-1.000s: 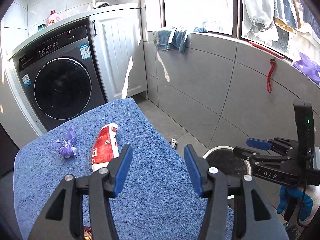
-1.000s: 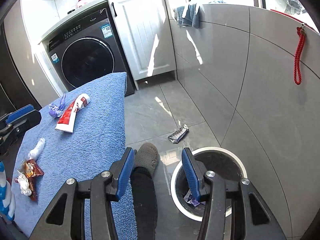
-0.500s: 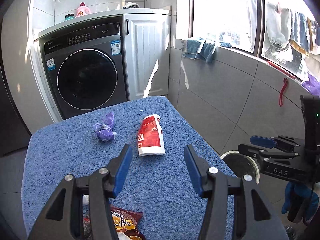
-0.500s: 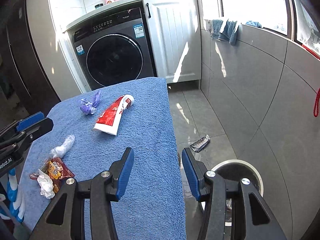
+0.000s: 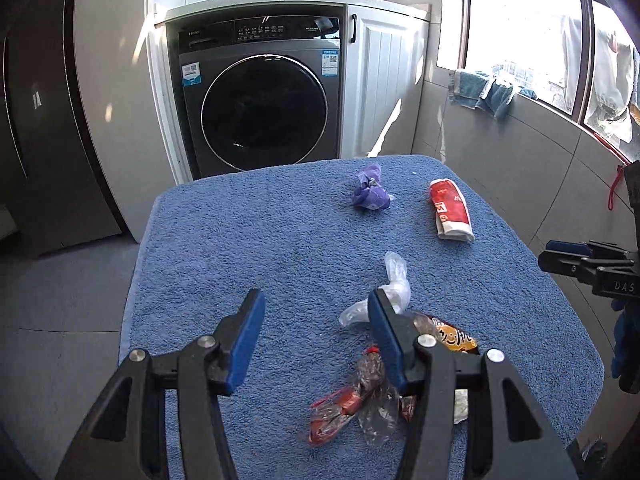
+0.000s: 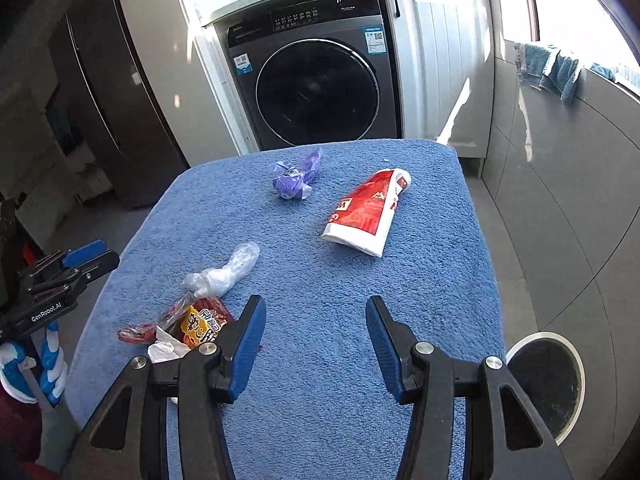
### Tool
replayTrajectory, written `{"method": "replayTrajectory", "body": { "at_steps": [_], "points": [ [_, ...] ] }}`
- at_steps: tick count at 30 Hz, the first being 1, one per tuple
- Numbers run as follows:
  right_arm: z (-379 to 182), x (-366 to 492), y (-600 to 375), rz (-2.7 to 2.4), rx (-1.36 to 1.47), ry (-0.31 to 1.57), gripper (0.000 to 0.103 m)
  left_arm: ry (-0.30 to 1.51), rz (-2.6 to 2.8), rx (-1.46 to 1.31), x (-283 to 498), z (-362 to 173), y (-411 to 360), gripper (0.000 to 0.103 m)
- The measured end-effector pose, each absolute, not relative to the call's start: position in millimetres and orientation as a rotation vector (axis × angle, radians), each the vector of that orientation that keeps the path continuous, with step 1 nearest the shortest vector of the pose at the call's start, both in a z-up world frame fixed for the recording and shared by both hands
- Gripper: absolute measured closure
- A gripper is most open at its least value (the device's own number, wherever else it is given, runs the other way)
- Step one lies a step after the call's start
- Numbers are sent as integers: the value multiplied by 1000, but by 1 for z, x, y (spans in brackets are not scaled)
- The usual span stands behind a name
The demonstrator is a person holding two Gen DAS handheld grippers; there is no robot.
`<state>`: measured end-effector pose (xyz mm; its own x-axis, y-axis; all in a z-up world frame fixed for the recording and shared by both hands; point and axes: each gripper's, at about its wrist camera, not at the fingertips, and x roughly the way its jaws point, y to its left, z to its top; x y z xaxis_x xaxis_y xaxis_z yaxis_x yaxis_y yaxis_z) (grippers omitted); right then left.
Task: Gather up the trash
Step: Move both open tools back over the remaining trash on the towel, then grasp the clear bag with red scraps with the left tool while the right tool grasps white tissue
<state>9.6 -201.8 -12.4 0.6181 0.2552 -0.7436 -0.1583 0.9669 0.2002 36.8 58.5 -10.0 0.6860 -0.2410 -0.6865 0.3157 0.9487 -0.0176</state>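
I have both grippers tipped downward over the blue towel (image 6: 320, 264), which I'll use as my landmark. My left gripper (image 5: 316, 340) hangs above the towel's near edge with its blue pads apart and nothing between them; its right pad (image 5: 380, 340) sits in front of the litter pile in my view, and I cannot tell whether it touches it. My right gripper (image 6: 316, 340) hangs over the near middle of the towel, its jaws opening, only bare terry cloth between them. In the right wrist view, a blue-and-white gloved hand (image 6: 36, 364) grips the left tool just off the towel's left edge.

The trash is all on the towel. A crumpled purple wrapper (image 6: 294, 178) lies toward the far edge, with a red-and-white tube (image 6: 366, 214) just beside it on the right. Nearer me, on the towel's left side, a twisted clear plastic bag (image 6: 226, 270) lies next to an orange-red snack packet (image 6: 200, 326) and a scrap of white paper (image 6: 166, 350); a clear wrapper with red print (image 5: 352, 400) lies at the near edge of that pile.

Off the towel's near right corner, on the grey tiled floor, stands a round white-rimmed bin (image 6: 548, 384). Beyond the towel's far edge is a dark front-loading washing machine (image 6: 316, 80) under a white counter, with a white cabinet door (image 6: 440, 60) to its right. Blue cloths (image 6: 556, 68) hang on the sill along the sunlit grey wall to the right.
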Motion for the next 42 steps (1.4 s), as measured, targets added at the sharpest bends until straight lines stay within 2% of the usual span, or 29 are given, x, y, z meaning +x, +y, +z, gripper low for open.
{"method": "replayTrajectory", "body": {
  "at_steps": [8,16,20,24,26,31,42],
  "points": [
    [-37,-2,-133,476,66,960,53,885,-432,118,22,-60,71,51],
    [-63,-7,-96,579,-16,1044,53,956,-473,129,21,-88,66,53],
    [-74,-4,-93,599,-23,1072,53,980,-485,123,19,-94,65,71],
    [-76,-4,-89,625,-27,1069,73,976,-493,124,16,-93,60,90],
    [-76,-5,-88,644,-33,1066,80,977,-494,118,18,-92,56,95],
    [-71,-11,-97,668,-23,1035,86,967,-488,84,15,-88,58,100],
    [-55,-18,-149,629,75,946,86,917,-427,37,6,-57,68,102]
  ]
}}
